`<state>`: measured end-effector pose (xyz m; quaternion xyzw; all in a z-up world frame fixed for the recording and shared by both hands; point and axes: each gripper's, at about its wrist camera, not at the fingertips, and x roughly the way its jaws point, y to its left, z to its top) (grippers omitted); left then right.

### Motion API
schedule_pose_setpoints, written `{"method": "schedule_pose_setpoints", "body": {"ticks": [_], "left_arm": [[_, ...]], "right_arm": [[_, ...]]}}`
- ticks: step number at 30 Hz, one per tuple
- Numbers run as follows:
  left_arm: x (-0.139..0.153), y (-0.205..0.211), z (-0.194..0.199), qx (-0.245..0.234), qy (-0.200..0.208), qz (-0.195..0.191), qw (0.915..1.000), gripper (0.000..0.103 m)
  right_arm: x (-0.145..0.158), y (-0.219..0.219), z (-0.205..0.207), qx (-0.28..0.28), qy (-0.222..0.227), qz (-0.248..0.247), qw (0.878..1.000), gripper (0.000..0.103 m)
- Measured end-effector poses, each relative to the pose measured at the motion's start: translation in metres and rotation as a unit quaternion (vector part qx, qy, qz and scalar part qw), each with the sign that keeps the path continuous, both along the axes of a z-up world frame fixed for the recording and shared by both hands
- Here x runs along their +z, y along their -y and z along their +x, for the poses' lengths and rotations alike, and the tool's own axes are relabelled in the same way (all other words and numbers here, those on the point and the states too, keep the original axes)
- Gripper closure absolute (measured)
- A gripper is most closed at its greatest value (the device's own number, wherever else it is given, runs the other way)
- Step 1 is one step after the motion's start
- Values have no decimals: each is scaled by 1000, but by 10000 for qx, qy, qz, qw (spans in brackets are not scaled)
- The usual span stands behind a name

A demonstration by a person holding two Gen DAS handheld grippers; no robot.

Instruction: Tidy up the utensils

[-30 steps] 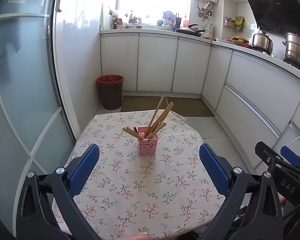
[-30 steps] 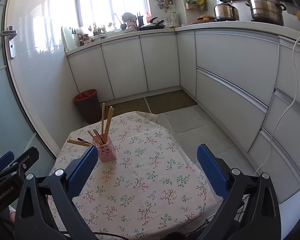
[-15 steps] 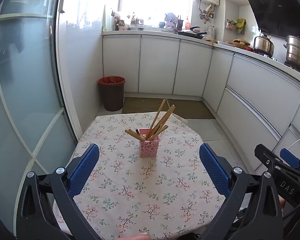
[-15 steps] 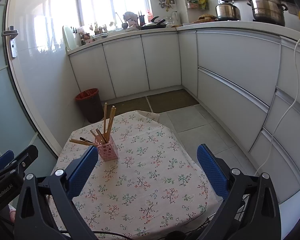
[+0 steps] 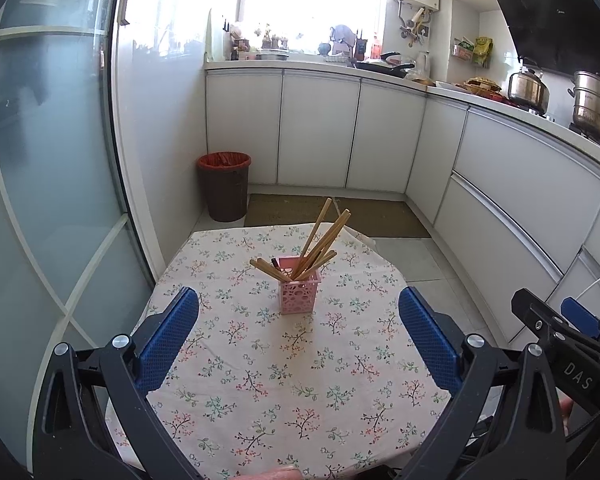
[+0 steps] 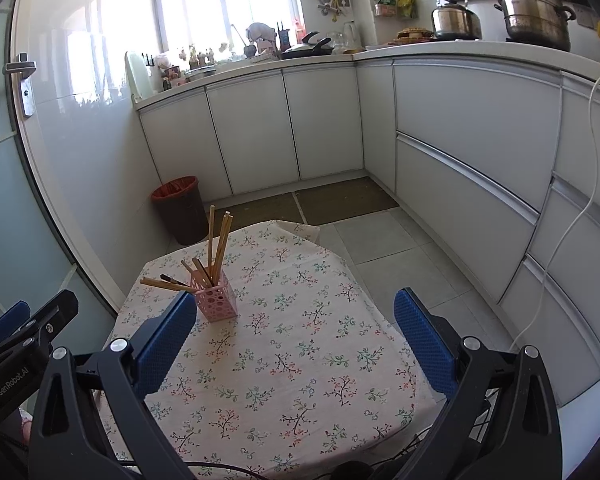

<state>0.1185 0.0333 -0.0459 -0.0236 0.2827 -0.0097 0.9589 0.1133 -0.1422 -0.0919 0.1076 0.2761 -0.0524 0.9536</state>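
A pink perforated holder [image 5: 299,295] stands upright near the middle of the floral tablecloth [image 5: 260,380]. Several wooden chopsticks [image 5: 325,237] lean out of it at different angles, with one dark utensil among them. It also shows in the right wrist view [image 6: 216,299], left of centre, with its chopsticks [image 6: 218,245]. My left gripper [image 5: 298,340] is open and empty, held back above the table's near side. My right gripper [image 6: 296,344] is open and empty, to the right of the holder and above the cloth.
A dark bin with a red liner [image 5: 224,186] stands on the floor beyond the table. White cabinets [image 5: 320,132] line the back and right walls. A glass door [image 5: 40,200] is close on the left. Pots [image 6: 532,12] sit on the counter.
Both grippers have drawn back and risen a little, so the table and holder look smaller and lower. The holder and chopsticks have not moved. Both grippers stay open.
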Motion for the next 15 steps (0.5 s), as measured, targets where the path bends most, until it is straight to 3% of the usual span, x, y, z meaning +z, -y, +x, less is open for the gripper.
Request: {"method": "schedule_pose_setpoints", "body": {"ticks": [15], "left_arm": [[0, 0, 1, 21, -20, -18, 10000, 7]], "right_arm": [[-1, 0, 2, 32, -69, 43, 10000, 7]]}}
